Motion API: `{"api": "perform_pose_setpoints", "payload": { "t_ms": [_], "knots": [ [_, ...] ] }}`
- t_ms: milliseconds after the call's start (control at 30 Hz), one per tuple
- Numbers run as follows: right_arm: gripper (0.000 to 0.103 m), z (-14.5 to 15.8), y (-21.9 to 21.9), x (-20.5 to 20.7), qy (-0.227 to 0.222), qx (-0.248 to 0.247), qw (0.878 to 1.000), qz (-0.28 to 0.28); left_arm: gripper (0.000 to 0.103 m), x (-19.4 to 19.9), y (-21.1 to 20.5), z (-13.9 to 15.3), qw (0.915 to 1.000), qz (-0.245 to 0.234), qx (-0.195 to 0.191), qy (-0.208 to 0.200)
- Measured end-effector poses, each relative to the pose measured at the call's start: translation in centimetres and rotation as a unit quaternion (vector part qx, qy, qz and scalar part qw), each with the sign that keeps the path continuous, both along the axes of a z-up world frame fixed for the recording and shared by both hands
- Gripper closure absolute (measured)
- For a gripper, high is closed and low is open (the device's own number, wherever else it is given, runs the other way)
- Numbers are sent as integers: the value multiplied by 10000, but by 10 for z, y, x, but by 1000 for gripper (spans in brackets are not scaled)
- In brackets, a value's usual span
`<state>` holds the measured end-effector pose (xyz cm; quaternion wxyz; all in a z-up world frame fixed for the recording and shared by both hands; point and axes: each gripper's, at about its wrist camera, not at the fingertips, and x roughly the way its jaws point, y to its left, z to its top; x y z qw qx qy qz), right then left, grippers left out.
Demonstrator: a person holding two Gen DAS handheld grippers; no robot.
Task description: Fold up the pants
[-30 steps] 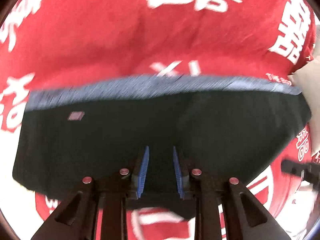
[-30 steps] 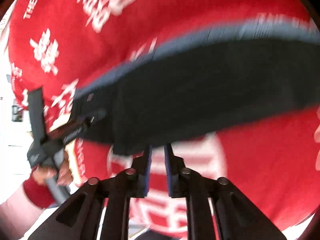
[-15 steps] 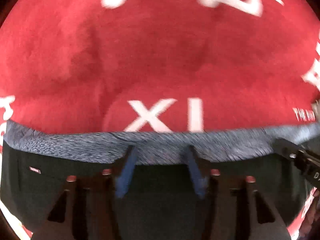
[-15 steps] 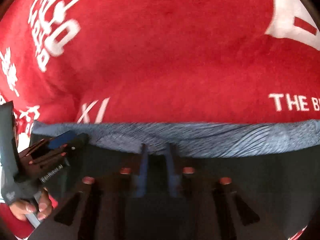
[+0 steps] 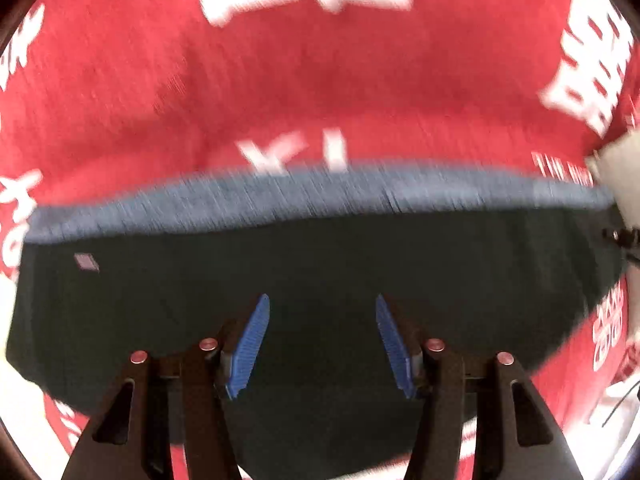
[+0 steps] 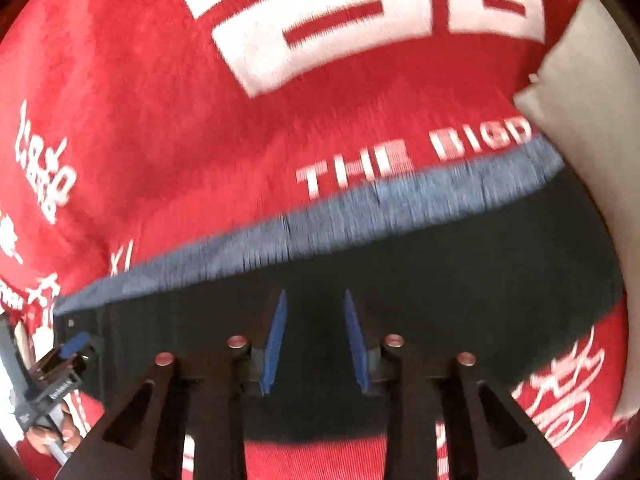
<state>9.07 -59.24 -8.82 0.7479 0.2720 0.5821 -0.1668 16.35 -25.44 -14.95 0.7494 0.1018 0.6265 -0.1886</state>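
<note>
The black pants (image 5: 320,264) were seen lying flat on a red blanket (image 5: 280,92) printed with white characters and lettering, folded into a broad dark block whose far edge was formed by a blue-grey heathered waistband (image 5: 304,192). A small pale label (image 5: 86,262) was visible on the black fabric near its left end in the left wrist view.

The left hand-held gripper (image 5: 322,340) was held above the near half of the pants with its 2 blue-padded fingers (image 5: 250,350) spread wide apart; nothing was held between them, and no fabric was pinched. Whether the fingertips touched the cloth could not be told because of motion blur.

The right hand-held gripper (image 6: 314,340) was likewise positioned over the black fabric, near the middle of the folded block, with its 2 blue pads (image 6: 274,346) parted to a moderate gap and nothing gripped between them. In the right wrist view the waistband (image 6: 320,216) was seen running diagonally from lower left to upper right, just beyond the fingertips.

At the lower left of the right wrist view, the left hand-held gripper (image 6: 66,354) was seen at the left end of the pants (image 6: 440,280), with the person's fingers (image 6: 52,436) wrapped around its handle. A pale grey cushion or pillow (image 6: 584,120) was seen at the right edge, lying on the blanket (image 6: 160,100) beside the right end of the waistband.
</note>
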Motion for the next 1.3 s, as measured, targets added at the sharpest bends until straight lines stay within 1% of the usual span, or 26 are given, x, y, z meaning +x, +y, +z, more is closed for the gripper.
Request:
{"api": "perform_pose_setpoints", "payload": {
  "t_ms": [33, 67, 100, 133, 167, 267, 333, 367, 400, 433, 500, 533, 567, 667, 733, 767, 800, 833, 967, 1100, 1200, 1300],
  "knots": [
    [68, -5, 4, -5, 69, 18, 10000, 38, 46, -12, 1, -7, 9999, -4, 106, 87],
    [68, -12, 9, -9, 172, 27, 9998, 62, 46, -28, 1, -8, 9999, 43, 74, -112],
    [67, -19, 13, -16, 229, 52, 9997, 65, 46, -35, 1, -6, 9998, 7, 67, -204],
    [67, -19, 16, -23, 9, -87, 9999, 114, 46, -43, 0, -4, 9997, -61, 99, -219],
    [67, -17, 20, -28, -109, -229, 9994, 231, 46, -48, 0, -2, 9996, -87, 97, -257],
    [65, -16, 32, -29, -120, -608, 9959, 653, 46, -63, 2, 0, 9993, -166, 108, -322],
    [55, -15, 34, -27, -108, -560, 9958, 721, 46, -65, 0, 3, 9988, -255, 202, -379],
    [52, -15, 34, -25, -82, -494, 9960, 745, 46, -69, 1, 4, 9986, -269, 234, -388],
    [44, -14, 32, -22, -57, -437, 9960, 783, 46, -69, 0, 4, 9986, -262, 250, -381],
    [35, -15, 33, -20, -38, -365, 9958, 835, 46, -66, 2, 4, 9989, -223, 241, -346],
    [23, -18, 43, -11, 2, -233, 9947, 1002, 43, -63, 7, 5, 9993, -133, 198, -286],
    [23, -19, 48, -8, 61, -247, 9934, 1114, 40, -63, 7, 5, 9992, -80, 242, -300],
    [23, -19, 51, -6, 152, -341, 9919, 1218, 35, -64, 15, 9, 9990, -43, 297, -329],
    [22, -26, 62, -3, 232, -488, 9902, 1288, 34, -63, 12, 6, 9986, -34, 371, -370],
    [22, -27, 62, -1, 252, -479, 9903, 1277, 34, -66, 11, 8, 9982, -67, 445, -400],
    [22, -28, 64, 3, 265, -464, 9904, 1276, 28, -66, 10, 8, 9976, -71, 519, -442],
    [22, -29, 65, 6, 291, -448, 9901, 1296, 20, -66, 9, 9, 9966, -43, 639, -511],
    [20, -29, 65, 7, 305, -440, 9898, 1322, 19, -64, 10, 8, 9961, -24, 701, -530],
    [17, -32, 71, 11, 283, -474, 9879, 1448, 19, -60, 12, 7, 9971, 55, 666, -362],
    [17, -35, 80, 20, 340, -556, 9856, 1562, 19, -63, 5, 15, 9952, -88, 883, -417],
    [17, -29, 73, 16, 251, -324, 9904, 1317, 19, -67, -7, 28, 9965, -134, 718, -395],
    [17, -19, 48, -1, 59, -79, 9974, 719, 19, -72, -30, 42, 9974, -227, 523, -444]
  ]
}}
